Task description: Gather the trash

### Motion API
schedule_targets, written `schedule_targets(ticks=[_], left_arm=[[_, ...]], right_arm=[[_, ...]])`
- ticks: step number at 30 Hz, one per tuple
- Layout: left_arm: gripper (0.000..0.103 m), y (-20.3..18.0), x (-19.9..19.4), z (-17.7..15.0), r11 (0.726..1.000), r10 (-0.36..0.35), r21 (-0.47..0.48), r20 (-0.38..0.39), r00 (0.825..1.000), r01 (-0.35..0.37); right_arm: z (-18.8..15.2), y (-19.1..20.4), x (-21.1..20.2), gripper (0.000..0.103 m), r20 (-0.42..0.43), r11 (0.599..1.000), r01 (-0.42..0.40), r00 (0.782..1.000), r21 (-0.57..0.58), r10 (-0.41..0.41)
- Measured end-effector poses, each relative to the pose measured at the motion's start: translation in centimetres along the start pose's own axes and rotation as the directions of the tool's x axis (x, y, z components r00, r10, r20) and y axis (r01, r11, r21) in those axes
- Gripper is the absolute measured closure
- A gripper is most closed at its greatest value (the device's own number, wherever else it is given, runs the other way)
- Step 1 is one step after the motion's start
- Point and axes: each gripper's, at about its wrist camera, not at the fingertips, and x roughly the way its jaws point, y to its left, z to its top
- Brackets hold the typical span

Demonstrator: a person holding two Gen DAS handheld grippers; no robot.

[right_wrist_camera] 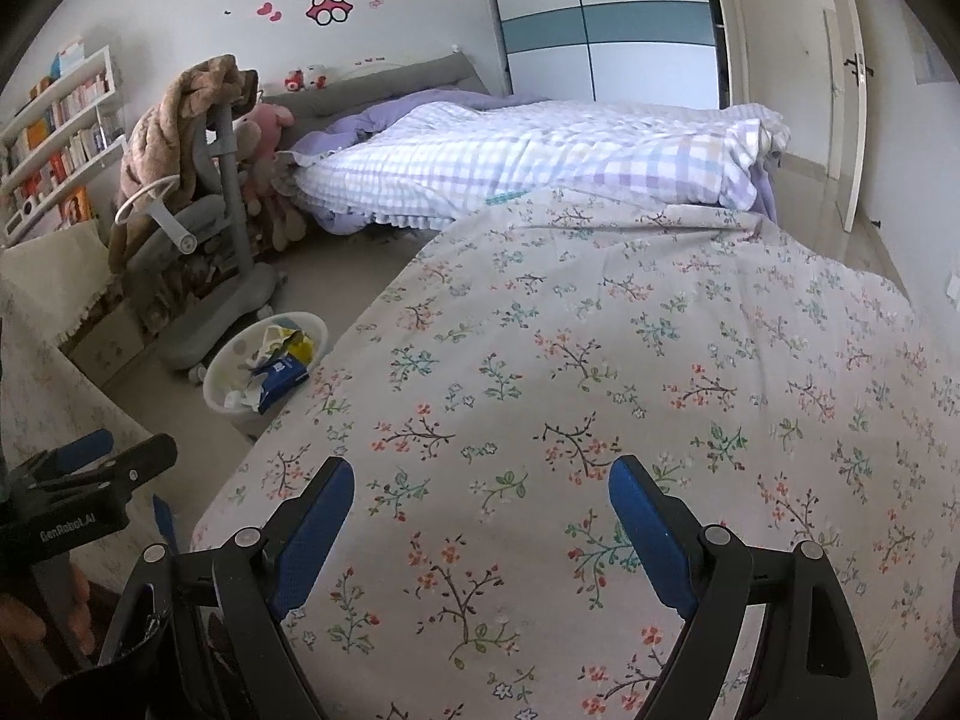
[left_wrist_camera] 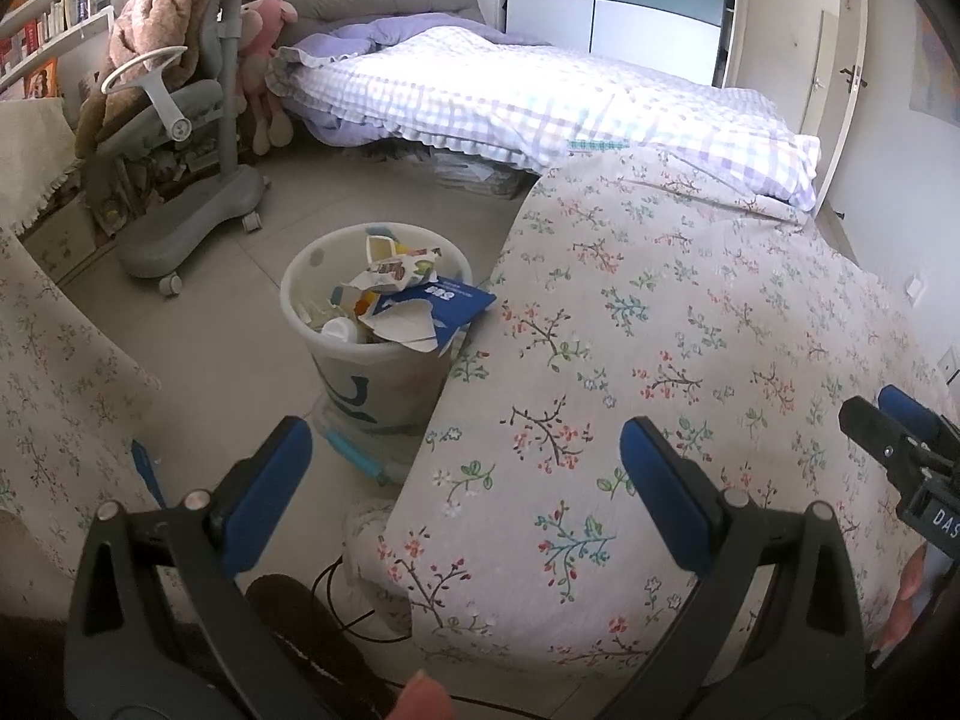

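Hovering: left gripper (left_wrist_camera: 465, 486) and right gripper (right_wrist_camera: 480, 531), both spread wide and holding nothing, poised level above the floral bedspread (right_wrist_camera: 600, 360) | trash: cartons and a blue booklet (left_wrist_camera: 444, 300) already heaped in the white wastebasket (left_wrist_camera: 384, 360) on the floor just beside the bed, likely parked there for easy drops.
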Motion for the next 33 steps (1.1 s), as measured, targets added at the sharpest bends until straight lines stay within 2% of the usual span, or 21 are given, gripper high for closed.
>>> schedule_targets(ticks=[20,26,33], left_arm=[[0.001,-0.2,-0.5,0.2,1.000,0.005,0.011,0.029,1.000,-0.005],[0.001,-0.7,-0.5,0.5,0.999,0.030,0.033,0.023,0.999,-0.031],[0.001,-0.1,-0.9,1.1,1.000,0.012,0.011,0.028,1.000,-0.013]], right_arm=[[0.2,-0.4,-0.1,0.015,0.010,1.000,0.007,1.000,0.000,-0.007],[0.4,-0.9,0.1,0.015,0.017,1.000,0.027,0.999,0.002,-0.027],[1.2,-1.1,0.5,0.015,0.015,0.999,0.038,0.999,0.023,-0.039]])
